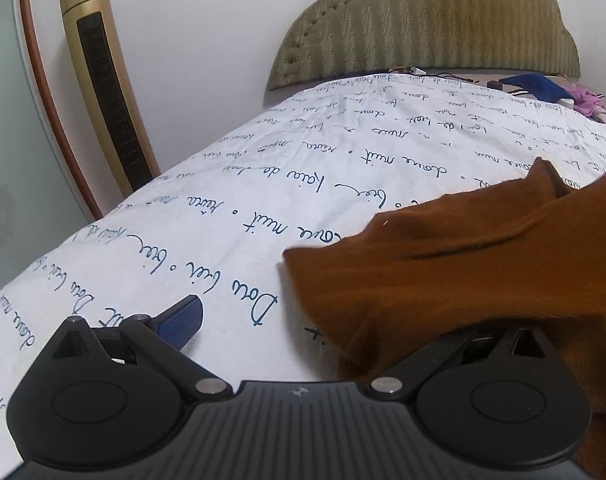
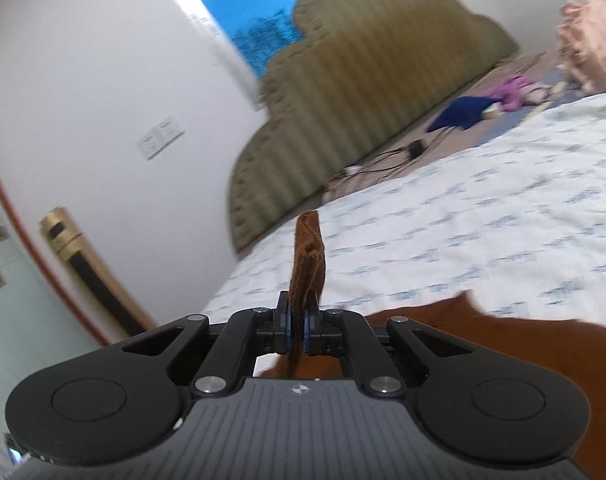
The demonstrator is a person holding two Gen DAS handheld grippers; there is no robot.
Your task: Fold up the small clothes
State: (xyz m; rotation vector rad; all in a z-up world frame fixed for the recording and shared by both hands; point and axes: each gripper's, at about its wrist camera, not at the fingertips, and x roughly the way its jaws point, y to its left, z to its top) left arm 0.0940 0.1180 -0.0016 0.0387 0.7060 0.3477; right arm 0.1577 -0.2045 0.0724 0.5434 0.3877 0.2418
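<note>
right gripper (image 2: 299,326): fingers closed on brown cloth (image 2: 309,264) | left gripper (image 1: 303,320): fingers wide open, cloth draped over one | bed sheet (image 1: 231,208) below: blue writing, "Dou"

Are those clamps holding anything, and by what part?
The right hand-held gripper pinches the brown garment by a folded edge. The left hand-held gripper is open, holding nothing.

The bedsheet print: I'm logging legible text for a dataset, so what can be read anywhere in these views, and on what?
"Dou" on the bedsheet, seen upside down.
"nuit" on the bedsheet, repeated in handwritten script.
Remaining bedsheet script: too distorted to read surely.
Tower fan top panel marking: too small.
Wall switches: no readable label.
Right wrist view's bedsheet print: blurred.
</note>
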